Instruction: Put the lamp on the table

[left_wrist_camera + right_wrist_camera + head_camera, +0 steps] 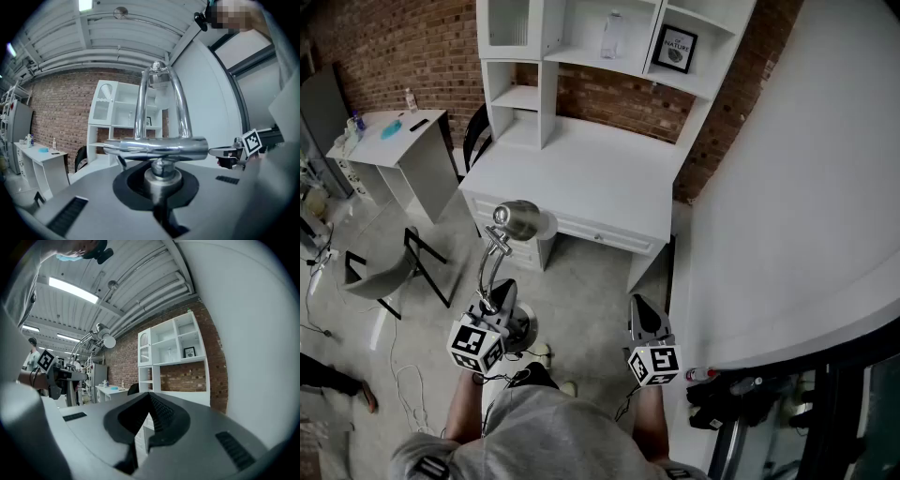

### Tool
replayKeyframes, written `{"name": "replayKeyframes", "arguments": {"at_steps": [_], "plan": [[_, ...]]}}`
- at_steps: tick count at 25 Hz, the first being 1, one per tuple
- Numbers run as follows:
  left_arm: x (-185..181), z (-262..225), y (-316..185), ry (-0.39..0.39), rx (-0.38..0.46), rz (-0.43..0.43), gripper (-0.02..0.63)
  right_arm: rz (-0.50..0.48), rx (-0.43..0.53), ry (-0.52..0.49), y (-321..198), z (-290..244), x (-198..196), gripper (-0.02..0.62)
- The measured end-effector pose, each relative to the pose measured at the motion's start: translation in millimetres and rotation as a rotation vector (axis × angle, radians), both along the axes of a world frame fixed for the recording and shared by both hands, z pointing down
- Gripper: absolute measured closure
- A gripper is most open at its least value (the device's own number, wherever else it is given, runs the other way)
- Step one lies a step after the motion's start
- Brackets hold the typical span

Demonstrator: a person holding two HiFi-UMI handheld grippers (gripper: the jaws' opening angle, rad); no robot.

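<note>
The chrome lamp (pixel 517 221) hangs over the floor in front of the white desk (pixel 581 178), its head up and its bent arm running down to my left gripper (pixel 495 307). In the left gripper view that gripper (pixel 159 197) is shut on the lamp's stem (pixel 159 174), just under the shiny crossbar (pixel 154 146). My right gripper (pixel 643 317) is beside it, to the right, shut with nothing between its jaws (pixel 149 401). The right gripper view shows the lamp (pixel 104 337) at the left and the desk (pixel 187 397) ahead.
The desk carries a white hutch with a bottle (pixel 611 36) and a framed picture (pixel 675 49). A small white table (pixel 394 131) and a black chair (pixel 474 137) stand at the left, a folding chair (pixel 389 272) nearer. A white curved wall (pixel 806 187) fills the right. Cables lie on the floor.
</note>
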State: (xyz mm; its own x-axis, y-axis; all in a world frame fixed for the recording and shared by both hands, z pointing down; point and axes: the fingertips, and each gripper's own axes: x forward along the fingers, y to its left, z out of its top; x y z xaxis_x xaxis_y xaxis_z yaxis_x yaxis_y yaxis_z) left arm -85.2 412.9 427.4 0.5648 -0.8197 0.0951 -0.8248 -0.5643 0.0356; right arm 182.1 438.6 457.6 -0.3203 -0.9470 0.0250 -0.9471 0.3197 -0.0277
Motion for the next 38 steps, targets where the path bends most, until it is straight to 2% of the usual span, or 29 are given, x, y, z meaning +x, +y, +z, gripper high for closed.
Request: {"name": "replayKeyframes", "arguments": {"at_steps": [14, 23, 29, 38], "plan": [[-2.2, -0.1, 0.3, -0.018, -0.002, -0.006, 0.604, 0.003, 0.008, -0.012, 1.2, -4.0, -0.9, 0.572], [-0.5, 6.6, -3.7, -0.005, -0.015, -0.034, 0.604, -0.031, -0.001, -0.027, -9.3, 9.9, 3.5, 0.572], [-8.7, 8.7, -42.4, -0.021, -0.004, -0.051, 0.604, -0.051, -0.007, -0.031, -48.7, 13.5, -5.1, 0.572], [-26.9, 15.8, -129.3, -0.006, -0.046, -0.023, 0.604, -0.059, 0.012, -0.019, -132.7, 6.2, -34.1, 0.572]]}}
